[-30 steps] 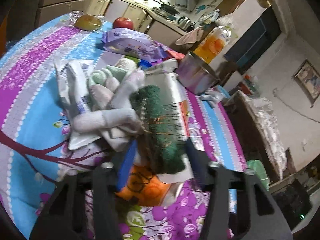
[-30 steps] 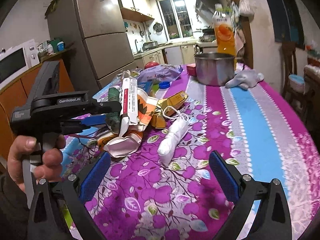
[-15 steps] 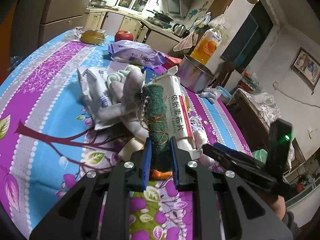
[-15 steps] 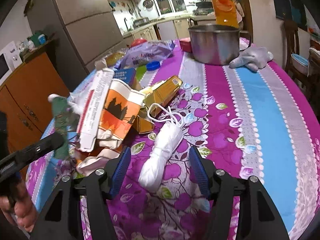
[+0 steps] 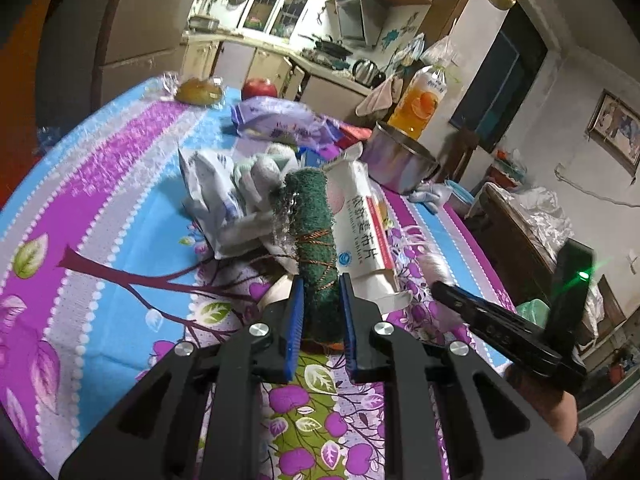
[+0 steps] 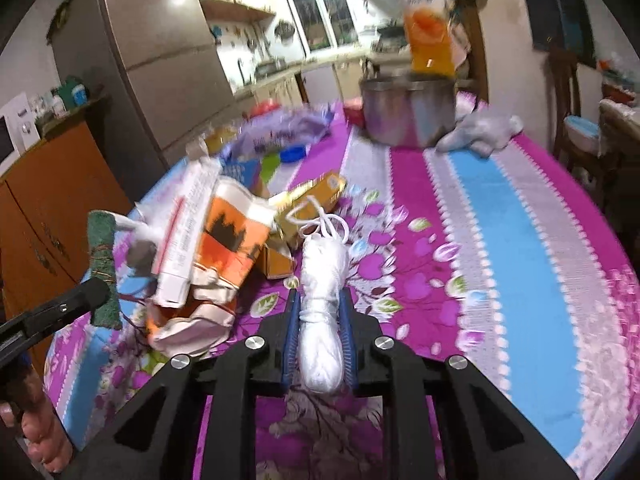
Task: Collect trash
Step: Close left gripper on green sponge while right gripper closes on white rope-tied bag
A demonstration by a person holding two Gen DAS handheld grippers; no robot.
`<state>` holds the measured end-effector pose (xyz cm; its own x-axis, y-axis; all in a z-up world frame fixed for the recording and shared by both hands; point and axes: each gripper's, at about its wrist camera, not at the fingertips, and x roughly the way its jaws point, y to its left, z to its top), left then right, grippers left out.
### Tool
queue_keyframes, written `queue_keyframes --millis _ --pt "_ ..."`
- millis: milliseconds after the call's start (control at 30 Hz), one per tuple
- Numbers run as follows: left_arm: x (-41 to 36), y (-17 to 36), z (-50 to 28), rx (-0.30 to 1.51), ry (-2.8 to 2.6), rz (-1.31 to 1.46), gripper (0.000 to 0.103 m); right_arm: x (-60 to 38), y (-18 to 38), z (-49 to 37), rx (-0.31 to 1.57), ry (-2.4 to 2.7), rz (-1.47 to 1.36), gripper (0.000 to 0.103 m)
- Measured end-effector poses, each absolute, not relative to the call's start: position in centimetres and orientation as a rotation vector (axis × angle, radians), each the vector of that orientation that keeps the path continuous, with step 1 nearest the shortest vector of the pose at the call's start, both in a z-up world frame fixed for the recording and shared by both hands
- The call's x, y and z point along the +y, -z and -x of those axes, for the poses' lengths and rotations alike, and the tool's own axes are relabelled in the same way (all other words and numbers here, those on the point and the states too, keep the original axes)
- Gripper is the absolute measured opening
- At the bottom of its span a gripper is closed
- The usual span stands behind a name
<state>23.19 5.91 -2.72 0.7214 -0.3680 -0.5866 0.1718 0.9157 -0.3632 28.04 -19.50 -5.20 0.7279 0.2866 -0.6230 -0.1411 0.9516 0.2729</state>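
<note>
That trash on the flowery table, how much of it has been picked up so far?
Nothing looks cleared away yet. In hand: the left tongs grip a green scouring pad, and the right tongs are shut on a white bundle of string. Left on the table: the orange-and-white carton, a yellow box and crumpled wrappers.

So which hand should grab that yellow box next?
Probably the right: the yellow box lies just beyond its fingers, though they hold the white bundle. The left gripper clamps the green scrubber.
</note>
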Motion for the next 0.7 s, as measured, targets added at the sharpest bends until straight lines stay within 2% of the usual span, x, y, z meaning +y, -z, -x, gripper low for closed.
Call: queue_keyframes --millis 333,700 --pt "2.5 -1.2 -18.5 0.565 0.246 0.154 0.016 -20.3 -1.8 -19.2 0.424 -0.132 -0.057 0.020" --pt "-4.6 -3.9 -14.9 0.471 0.319 0.037 0.016 -23.4 -5.4 -12.4 0.331 -0.073 -0.040 0.020"
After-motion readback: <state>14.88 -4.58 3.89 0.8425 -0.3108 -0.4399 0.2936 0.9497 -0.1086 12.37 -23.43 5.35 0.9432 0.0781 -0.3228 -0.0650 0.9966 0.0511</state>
